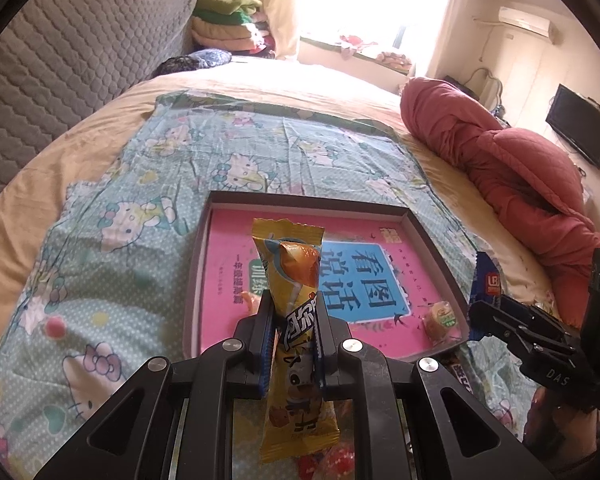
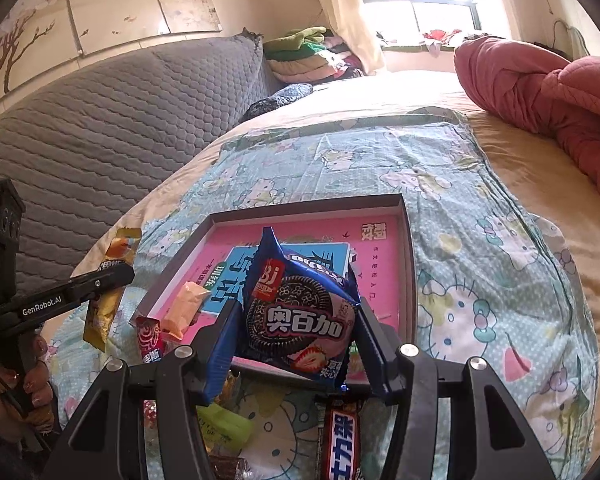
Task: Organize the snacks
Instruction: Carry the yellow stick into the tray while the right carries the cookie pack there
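Left tool point(image 1: 292, 312): clamped on a long yellow snack packet point(image 1: 296, 320), held above the near edge of the shallow box point(image 1: 300, 200). Right tool point(image 2: 296, 320): clamped on a blue cookie packet point(image 2: 300, 312), over the box's near right corner. Box, pink-lined, sits on the patterned cloth point(image 1: 100, 240) on the bed; one small wrapped snack point(image 1: 440, 318) inside at its near right corner

A yellow snack bar point(image 1: 296, 320) and blue cookie packet point(image 2: 300, 312) hang above the pink-bottomed tray point(image 1: 312, 203).
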Demonstrator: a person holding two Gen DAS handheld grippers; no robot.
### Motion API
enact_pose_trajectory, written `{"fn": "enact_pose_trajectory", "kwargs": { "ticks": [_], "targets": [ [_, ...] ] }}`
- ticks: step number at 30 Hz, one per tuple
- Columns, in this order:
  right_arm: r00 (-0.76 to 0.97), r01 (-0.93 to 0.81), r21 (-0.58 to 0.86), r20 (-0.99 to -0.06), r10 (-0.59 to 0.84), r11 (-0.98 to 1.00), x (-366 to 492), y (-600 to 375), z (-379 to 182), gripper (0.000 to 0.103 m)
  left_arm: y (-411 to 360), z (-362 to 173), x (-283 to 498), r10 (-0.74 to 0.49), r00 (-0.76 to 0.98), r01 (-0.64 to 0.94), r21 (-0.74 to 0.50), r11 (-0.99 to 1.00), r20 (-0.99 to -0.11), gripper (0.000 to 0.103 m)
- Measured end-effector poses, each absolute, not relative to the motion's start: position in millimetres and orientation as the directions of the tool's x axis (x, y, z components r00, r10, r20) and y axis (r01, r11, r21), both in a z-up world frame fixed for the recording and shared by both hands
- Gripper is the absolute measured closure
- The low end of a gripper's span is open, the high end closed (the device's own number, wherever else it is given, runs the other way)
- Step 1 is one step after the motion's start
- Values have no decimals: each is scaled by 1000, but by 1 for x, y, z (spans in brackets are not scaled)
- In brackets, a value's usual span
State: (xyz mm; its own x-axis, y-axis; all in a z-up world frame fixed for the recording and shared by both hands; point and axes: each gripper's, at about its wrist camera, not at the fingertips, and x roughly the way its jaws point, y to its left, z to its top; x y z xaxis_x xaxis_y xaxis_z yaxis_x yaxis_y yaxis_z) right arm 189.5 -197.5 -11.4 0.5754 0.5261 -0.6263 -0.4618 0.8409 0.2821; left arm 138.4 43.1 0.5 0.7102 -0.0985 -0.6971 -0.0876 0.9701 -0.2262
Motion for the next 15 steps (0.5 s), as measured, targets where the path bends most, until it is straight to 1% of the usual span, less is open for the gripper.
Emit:
{"fn": "enact_pose_trajectory", "kwargs": {
  "ticks": [10, 15],
  "targets": [
    [567, -473, 259, -643, 515, 842, 197, -190, -16, 48, 25, -11, 162, -154, 702, -23, -239, 971, -696, 87],
    [558, -470, 252, -657, 507, 846, 201, -187, -21, 48, 19, -22, 174, -190, 676, 1, -257, 966, -712, 87]
  ]
}}
